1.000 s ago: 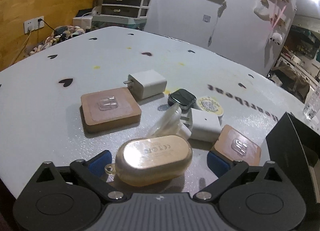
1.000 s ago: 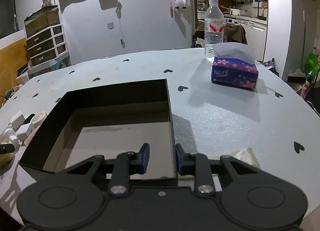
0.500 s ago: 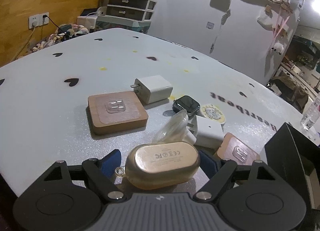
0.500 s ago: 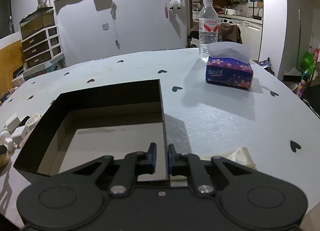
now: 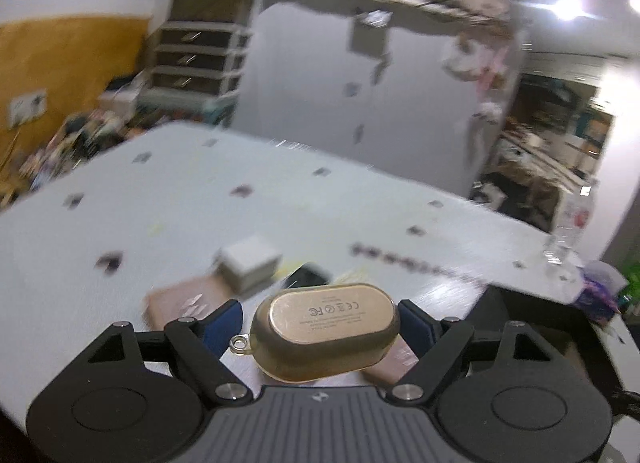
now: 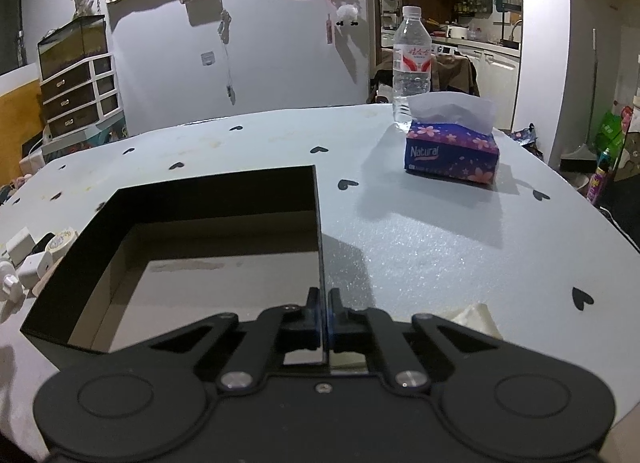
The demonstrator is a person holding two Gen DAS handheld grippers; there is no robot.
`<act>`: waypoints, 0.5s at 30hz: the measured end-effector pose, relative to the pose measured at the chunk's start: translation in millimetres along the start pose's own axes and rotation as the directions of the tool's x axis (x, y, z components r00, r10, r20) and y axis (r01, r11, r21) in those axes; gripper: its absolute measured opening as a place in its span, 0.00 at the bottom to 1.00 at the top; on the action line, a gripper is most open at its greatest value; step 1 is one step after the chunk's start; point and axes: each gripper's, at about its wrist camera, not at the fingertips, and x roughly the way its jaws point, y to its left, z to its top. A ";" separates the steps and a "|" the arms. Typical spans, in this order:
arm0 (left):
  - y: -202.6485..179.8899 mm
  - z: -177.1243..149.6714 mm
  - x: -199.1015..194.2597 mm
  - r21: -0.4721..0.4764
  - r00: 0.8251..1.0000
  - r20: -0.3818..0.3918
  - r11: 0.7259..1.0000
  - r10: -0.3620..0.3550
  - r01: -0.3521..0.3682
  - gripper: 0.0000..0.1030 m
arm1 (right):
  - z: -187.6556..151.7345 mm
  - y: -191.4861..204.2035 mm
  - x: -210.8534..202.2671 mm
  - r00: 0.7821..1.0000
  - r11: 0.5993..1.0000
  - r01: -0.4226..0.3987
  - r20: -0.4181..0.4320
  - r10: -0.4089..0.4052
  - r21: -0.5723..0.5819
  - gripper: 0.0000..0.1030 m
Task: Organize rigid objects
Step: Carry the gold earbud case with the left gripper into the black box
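My left gripper (image 5: 320, 323) is shut on a gold earbud case (image 5: 326, 333) and holds it above the white table (image 5: 200, 191); this view is blurred by motion. Below it lie a white charger (image 5: 250, 267), a wooden coaster (image 5: 180, 303) and a dark watch (image 5: 306, 277). My right gripper (image 6: 323, 305) is shut on the near right wall of the open black box (image 6: 200, 191), which is empty inside. The box's corner shows in the left wrist view (image 5: 532, 319).
A tissue box (image 6: 452, 151) and a water bottle (image 6: 412, 67) stand at the far right of the table. White chargers (image 6: 24, 247) and a tape roll (image 6: 60, 239) lie left of the box. A crumpled tissue (image 6: 476, 317) lies by my right gripper.
My left gripper closed on the gold case and lifted it off the table, swinging right. My right gripper closed onto the box wall.
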 end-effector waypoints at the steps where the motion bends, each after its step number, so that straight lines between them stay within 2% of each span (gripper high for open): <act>1: -8.7 4.4 -0.8 0.020 1.000 0.006 1.000 -0.022 0.022 0.81 | -0.2 0.1 -0.1 1.000 1.000 0.000 0.002 0.000 0.000 0.03; 8: -80.1 16.4 18.3 0.110 0.980 -0.044 0.974 -0.193 0.197 0.81 | -0.3 -3.3 0.3 1.000 1.000 -0.019 -0.001 0.019 0.008 0.03; 11: -114.3 14.7 35.9 0.120 0.960 -0.111 0.955 -0.259 0.272 0.81 | 0.1 -4.8 1.1 1.000 0.999 -0.025 0.000 0.025 0.021 0.04; 15: -160.0 9.8 66.2 0.097 0.923 -0.207 0.932 -0.323 0.348 0.81 | -0.4 -6.4 1.0 0.999 0.999 -0.032 0.001 0.032 0.031 0.04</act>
